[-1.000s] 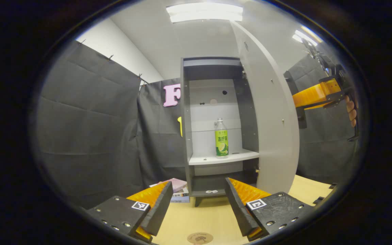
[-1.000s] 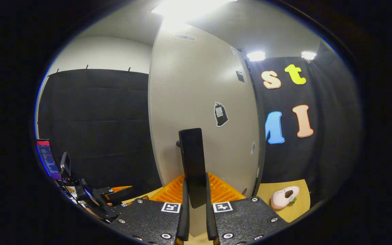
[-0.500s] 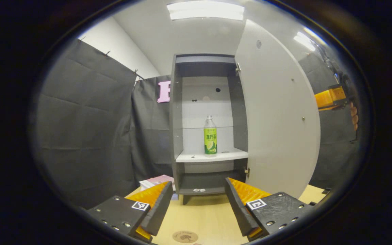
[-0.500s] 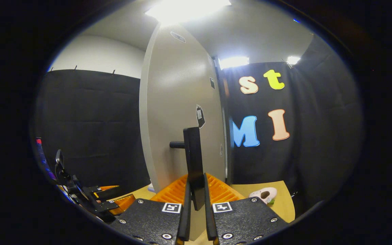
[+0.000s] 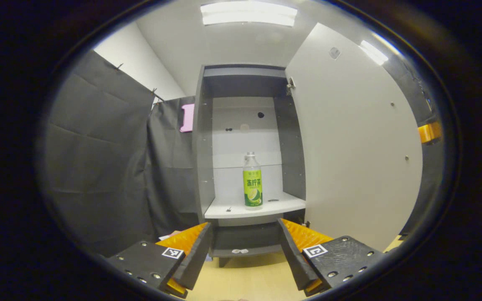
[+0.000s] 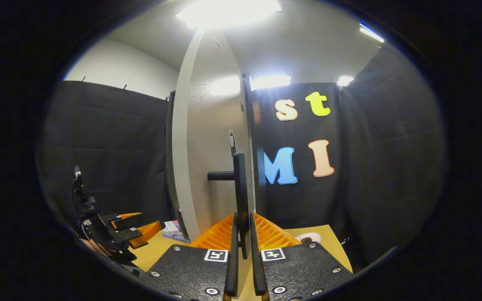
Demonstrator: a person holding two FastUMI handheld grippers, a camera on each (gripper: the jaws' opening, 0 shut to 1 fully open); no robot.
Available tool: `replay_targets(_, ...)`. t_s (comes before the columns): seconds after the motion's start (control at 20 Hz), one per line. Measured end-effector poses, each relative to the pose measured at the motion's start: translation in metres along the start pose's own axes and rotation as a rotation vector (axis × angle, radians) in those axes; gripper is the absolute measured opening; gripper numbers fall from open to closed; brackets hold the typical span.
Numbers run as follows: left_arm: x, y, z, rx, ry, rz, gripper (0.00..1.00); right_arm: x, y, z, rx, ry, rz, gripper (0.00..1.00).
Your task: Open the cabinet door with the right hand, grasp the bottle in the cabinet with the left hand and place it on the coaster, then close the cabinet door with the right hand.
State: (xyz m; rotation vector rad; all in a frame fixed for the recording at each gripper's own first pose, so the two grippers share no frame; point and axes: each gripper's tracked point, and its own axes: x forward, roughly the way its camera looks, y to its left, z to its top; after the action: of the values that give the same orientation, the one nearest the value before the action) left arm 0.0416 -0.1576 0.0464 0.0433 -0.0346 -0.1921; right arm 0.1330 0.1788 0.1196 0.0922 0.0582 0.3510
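1. Bottle (image 5: 252,180) is our landmark: it stands upright on the cabinet's (image 5: 202,138) white middle shelf (image 5: 241,207), cap up, long axis vertical, near the shelf's front edge & roughly centred betw. the side walls.

2. Left gripper (image 5: 244,246) sits below & in front of the bottle, outside the cabinet. Jaws spread wide, nothing betw. them. In the left gripper view the bottle lines up just above the gap betw. its fingers (image 5: 197,255), so we judge the approach is nearly straight ahead & a bit up.

3. Cabinet door (image 5: 349,142) hangs to the bottle's right, swung well open; nothing stands betw. bottle & left gripper.

4. Right gripper (image 6: 241,251) is on the door's far side from the bottle. Its fingers are closed on the dark handle (image 6: 241,196), which stands vertical betw. them, w/ a short peg joining it to the door face.

5. We judge the left gripper is the nearer one to the bottle, w/ a free line to it; the right is busy w/ the door.

6. Coming move, as we see it: push fwd into the cabinet, fingers either side of the bottle's label, squeezing across its upright axis. Coming in too low risks bumping the shelf lip; a tall narrow bottle tips easily if nudged.

7. Coaster: can't place it.
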Motion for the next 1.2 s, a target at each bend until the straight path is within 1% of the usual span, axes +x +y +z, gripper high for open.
replay_targets(0.05, 0.014, 0.0, 0.002, 0.0, -0.002, -0.019, 0.88, -0.003, -0.007, 0.002, -0.004, -0.011, -0.028, 0.21)
replay_targets(0.1, 0.028, -0.001, 0.004, -0.001, -0.006, -0.04, 0.88, -0.003, -0.014, 0.002, -0.002, -0.024, -0.056, 0.25)
replay_targets(0.15, 0.042, -0.002, 0.006, -0.001, -0.011, -0.058, 0.88, -0.008, -0.019, 0.002, 0.005, -0.035, -0.074, 0.46)
replay_targets(0.25, 0.068, -0.006, 0.012, 0.0, -0.023, -0.086, 0.88, -0.022, -0.035, 0.0, 0.009, -0.054, -0.116, 0.82)
replay_targets(0.35, 0.092, -0.01, 0.014, -0.004, -0.031, -0.11, 0.88, -0.03, -0.038, 0.001, -0.001, -0.077, -0.142, 0.94)
replay_targets(0.45, 0.117, -0.01, 0.014, -0.008, -0.037, -0.124, 0.88, -0.04, -0.04, -0.001, -0.035, -0.088, -0.18, 0.97)
replay_targets(0.55, 0.14, -0.013, 0.012, -0.015, -0.035, -0.14, 0.88, -0.049, -0.054, 0.0, -0.068, -0.107, -0.248, 0.97)
replay_targets(0.6, 0.151, -0.014, 0.01, -0.018, -0.033, -0.147, 0.92, -0.05, -0.057, -0.002, -0.068, -0.107, -0.273, 0.97)
replay_targets(0.7, 0.176, -0.015, 0.007, -0.021, -0.028, -0.157, 0.92, -0.056, -0.066, -0.008, -0.066, -0.094, -0.33, 0.97)
replay_targets(0.75, 0.187, -0.014, 0.006, -0.022, -0.028, -0.159, 0.92, -0.059, -0.071, -0.011, -0.066, -0.086, -0.36, 0.96)
replay_targets(0.8, 0.197, -0.014, 0.004, -0.024, -0.028, -0.16, 0.92, -0.06, -0.079, -0.013, -0.061, -0.076, -0.388, 0.97)
replay_targets(0.85, 0.208, -0.015, 0.002, -0.029, -0.026, -0.165, 0.87, -0.061, -0.084, -0.016, -0.05, -0.067, -0.409, 0.97)
replay_targets(1.0, 0.242, -0.015, -0.001, -0.047, -0.02, -0.166, 0.88, -0.062, -0.092, -0.027, -0.022, -0.042, -0.466, 0.97)
replay_targets(1.05, 0.253, -0.014, -0.004, -0.055, -0.014, -0.164, 0.92, -0.063, -0.095, -0.03, -0.017, -0.037, -0.484, 0.97)
replay_targets(1.1, 0.262, -0.014, -0.007, -0.062, -0.008, -0.165, 0.87, -0.062, -0.098, -0.032, -0.013, -0.033, -0.497, 0.97)
replay_targets(1.2, 0.278, -0.015, -0.013, -0.068, 0.002, -0.166, 0.87, -0.062, -0.102, -0.036, -0.004, -0.028, -0.515, 0.97)
